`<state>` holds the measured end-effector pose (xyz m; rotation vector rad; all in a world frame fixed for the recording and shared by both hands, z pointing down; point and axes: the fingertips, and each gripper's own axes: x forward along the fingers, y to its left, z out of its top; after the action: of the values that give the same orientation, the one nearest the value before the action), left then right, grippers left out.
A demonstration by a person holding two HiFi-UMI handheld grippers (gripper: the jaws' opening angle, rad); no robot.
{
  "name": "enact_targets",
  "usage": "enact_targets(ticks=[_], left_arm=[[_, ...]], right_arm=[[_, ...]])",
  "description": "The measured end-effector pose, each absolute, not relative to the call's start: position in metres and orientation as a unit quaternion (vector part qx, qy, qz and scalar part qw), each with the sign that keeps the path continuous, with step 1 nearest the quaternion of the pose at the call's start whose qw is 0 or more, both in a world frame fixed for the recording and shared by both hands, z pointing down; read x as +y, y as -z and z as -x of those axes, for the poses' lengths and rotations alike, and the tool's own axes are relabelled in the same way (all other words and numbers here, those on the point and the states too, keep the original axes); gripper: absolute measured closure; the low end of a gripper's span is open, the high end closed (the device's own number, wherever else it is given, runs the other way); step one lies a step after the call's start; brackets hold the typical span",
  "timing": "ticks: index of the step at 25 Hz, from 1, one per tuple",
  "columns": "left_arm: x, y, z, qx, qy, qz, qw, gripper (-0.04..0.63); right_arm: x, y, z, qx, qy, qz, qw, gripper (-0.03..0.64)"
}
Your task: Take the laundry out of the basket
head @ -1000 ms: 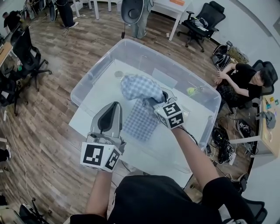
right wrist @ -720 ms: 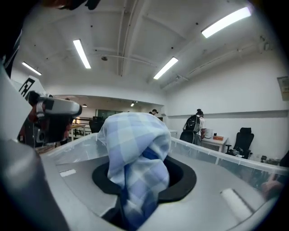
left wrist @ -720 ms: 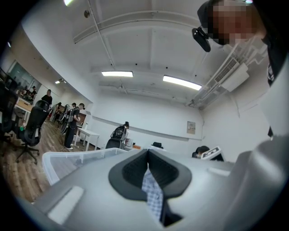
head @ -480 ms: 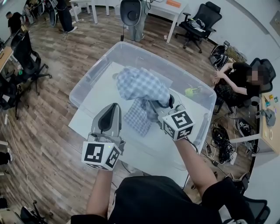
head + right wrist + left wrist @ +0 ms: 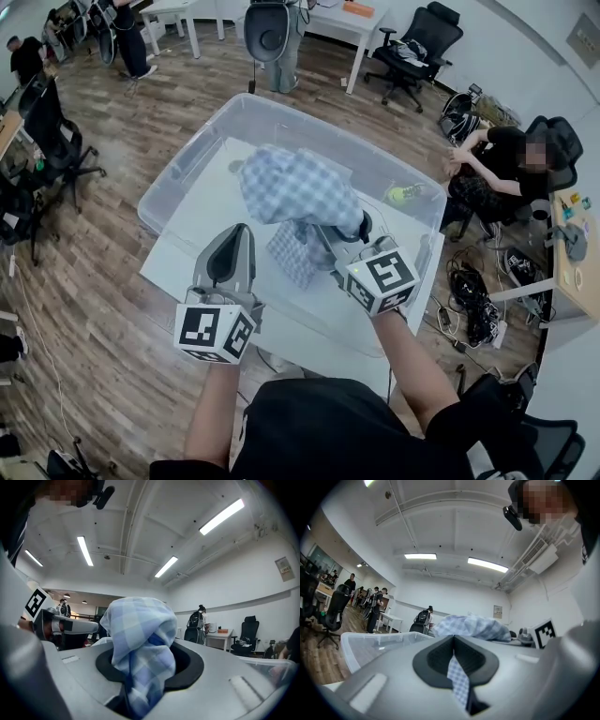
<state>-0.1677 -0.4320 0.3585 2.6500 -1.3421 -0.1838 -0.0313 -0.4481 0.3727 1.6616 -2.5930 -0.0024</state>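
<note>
A blue checked cloth (image 5: 295,187) hangs bunched above the clear plastic basket (image 5: 187,155); a finer-checked part (image 5: 292,253) dangles from it over the basket's near side. My right gripper (image 5: 349,230) is shut on this cloth, and in the right gripper view the fabric (image 5: 140,630) bulges up out of its jaws (image 5: 145,667). My left gripper (image 5: 236,232) hovers level at the basket's near left side, jaws together and nothing gripped. In the left gripper view (image 5: 457,667) the cloth (image 5: 471,625) shows beyond the jaws, and a checked strip shows through their slit.
The basket stands on a white table (image 5: 178,272). A small yellow-green item (image 5: 405,195) lies in the basket's far right corner. A person sits at the right (image 5: 497,169); cables and bags lie on the floor there. Office chairs (image 5: 47,122) stand at the left.
My right gripper has risen and drawn back toward me with the checked cloth, lifting it higher over the basket. My left gripper has shifted only slightly.
</note>
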Motion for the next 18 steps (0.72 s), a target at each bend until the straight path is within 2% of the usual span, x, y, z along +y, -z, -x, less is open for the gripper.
enact_targets(ticks=[18], left_arm=[[-0.371,-0.352,0.132,-0.470,0.069,-0.878,0.059,0.586]], right_arm=[[-0.386,-0.364,0.004,-0.855,0.013,-0.518,0.009,0.453]])
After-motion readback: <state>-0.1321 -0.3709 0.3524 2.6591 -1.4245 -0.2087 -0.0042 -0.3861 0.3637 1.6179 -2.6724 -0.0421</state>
